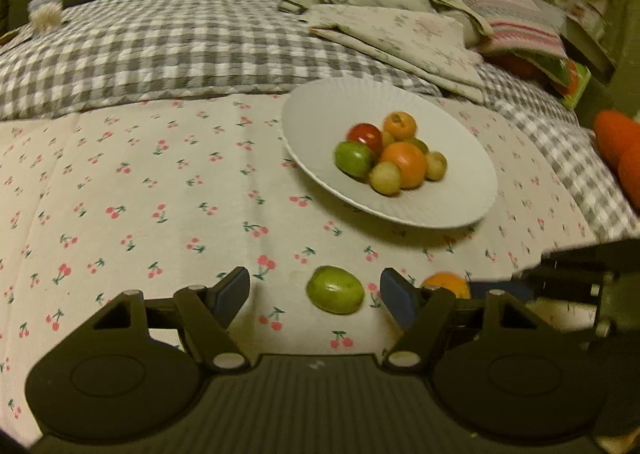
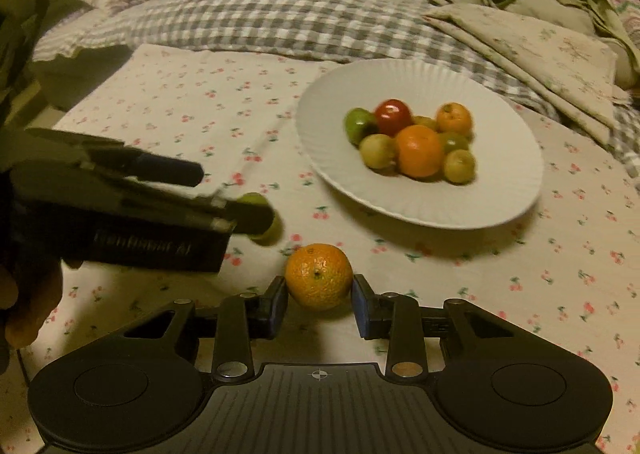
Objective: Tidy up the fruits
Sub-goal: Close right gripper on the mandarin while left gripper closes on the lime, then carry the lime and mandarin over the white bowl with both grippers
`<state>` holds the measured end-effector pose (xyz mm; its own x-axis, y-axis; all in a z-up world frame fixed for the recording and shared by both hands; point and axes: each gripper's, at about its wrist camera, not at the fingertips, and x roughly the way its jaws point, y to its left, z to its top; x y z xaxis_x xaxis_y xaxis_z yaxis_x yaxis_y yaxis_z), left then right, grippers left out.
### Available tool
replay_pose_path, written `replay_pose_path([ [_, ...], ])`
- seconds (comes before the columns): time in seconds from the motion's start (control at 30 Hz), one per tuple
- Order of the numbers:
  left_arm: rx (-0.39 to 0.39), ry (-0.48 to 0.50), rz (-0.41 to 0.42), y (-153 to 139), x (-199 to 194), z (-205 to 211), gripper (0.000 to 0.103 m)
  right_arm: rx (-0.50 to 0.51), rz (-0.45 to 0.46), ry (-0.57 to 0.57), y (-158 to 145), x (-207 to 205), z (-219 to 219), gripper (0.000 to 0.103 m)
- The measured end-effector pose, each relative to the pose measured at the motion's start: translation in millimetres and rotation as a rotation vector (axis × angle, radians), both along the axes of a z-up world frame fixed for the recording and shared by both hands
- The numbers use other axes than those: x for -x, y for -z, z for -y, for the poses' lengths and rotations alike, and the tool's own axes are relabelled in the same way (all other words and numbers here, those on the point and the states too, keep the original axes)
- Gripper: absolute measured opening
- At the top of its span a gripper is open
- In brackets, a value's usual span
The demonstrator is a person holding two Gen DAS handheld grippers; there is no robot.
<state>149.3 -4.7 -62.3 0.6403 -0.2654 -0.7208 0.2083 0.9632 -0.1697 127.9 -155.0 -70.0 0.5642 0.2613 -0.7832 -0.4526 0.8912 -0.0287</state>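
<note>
A white plate (image 2: 500,193) heaped with small fruits sits on a cherry-print cloth (image 1: 140,193) spread over a bed, and it serves as the landmark. Two fruits lie loose on the cloth just short of the plate's near rim: a mandarin (image 2: 319,276) and, a little to its left, a green fruit (image 1: 335,289).

The right gripper (image 2: 320,300) has its jaws spread around the mandarin, pads close to either flank; whether they touch the peel I cannot tell. The left gripper (image 1: 316,292) has its jaws wide apart with the green fruit between them, clearly untouched.

Both fruits look light, round and prone to rolling on the soft cloth. The mandarin's skin should give slightly and grip well; the green fruit looks smooth, firmer and more slippery. Each is best taken across its widest middle, with gentle pressure.

The right wrist view shows the whole mandarin and a hand (image 2: 24,310) holding the left gripper, whose finger hides most of the green fruit. The left wrist view shows that fruit in full, but only a sliver of mandarin.
</note>
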Motion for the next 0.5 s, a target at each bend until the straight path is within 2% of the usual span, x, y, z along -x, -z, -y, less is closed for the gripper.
replay_pose_path([
  [0.1,-0.047,0.038,0.016,3.5,1.3,8.9,0.069,0.006,0.0,0.021,-1.6,-2.1,4.9,0.032],
  [0.2,-0.061,0.051,0.026,5.9,0.3,12.1,0.064,0.015,0.003,0.026,-2.3,-2.6,6.4,0.032],
  [0.3,-0.075,0.069,0.027,10.5,-1.0,13.9,0.051,0.024,0.005,0.028,-3.0,-3.6,6.5,0.032],
  [0.37,-0.078,0.083,0.016,14.4,-1.6,14.6,0.038,0.028,0.009,0.034,-3.0,-4.2,7.7,0.032],
  [0.43,-0.061,0.101,0.01,16.6,-1.1,15.4,0.034,0.025,0.009,0.039,-3.2,-4.5,8.8,0.032],
  [0.5,-0.075,0.106,0.019,16.2,1.0,17.2,0.033,0.02,0.011,0.035,-4.1,-3.9,8.7,0.032],
])
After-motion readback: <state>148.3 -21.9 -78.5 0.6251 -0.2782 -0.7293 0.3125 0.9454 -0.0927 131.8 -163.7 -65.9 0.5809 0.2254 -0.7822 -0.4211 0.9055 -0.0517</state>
